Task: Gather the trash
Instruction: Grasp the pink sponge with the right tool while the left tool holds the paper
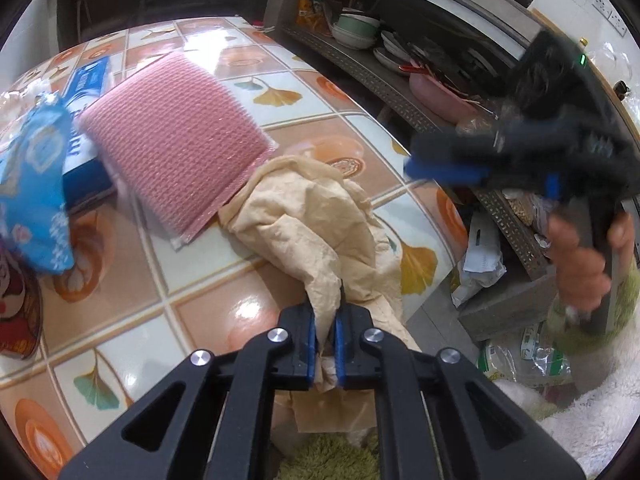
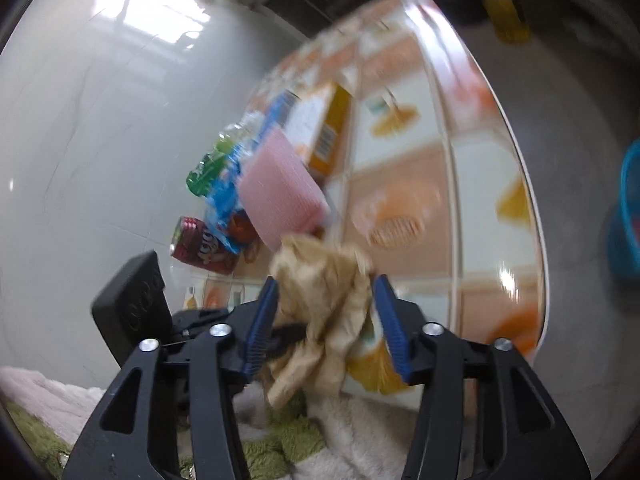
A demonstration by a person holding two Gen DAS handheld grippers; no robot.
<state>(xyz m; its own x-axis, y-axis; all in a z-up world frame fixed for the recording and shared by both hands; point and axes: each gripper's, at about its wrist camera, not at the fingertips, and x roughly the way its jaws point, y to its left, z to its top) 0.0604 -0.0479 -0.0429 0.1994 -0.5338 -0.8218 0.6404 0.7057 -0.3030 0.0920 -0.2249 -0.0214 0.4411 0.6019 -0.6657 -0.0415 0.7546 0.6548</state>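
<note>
Left gripper (image 1: 325, 334) pinching crumpled beige paper (image 1: 316, 216); right gripper (image 2: 326, 320) spread, clear. Pink sponge (image 1: 176, 140) touching paper; table edge (image 1: 436, 248) near.

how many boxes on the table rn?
2. A blue box lies at the table's left, under the pink pad. An orange box lies beyond the pad, seen from the right wrist. Others may be hidden.
</note>
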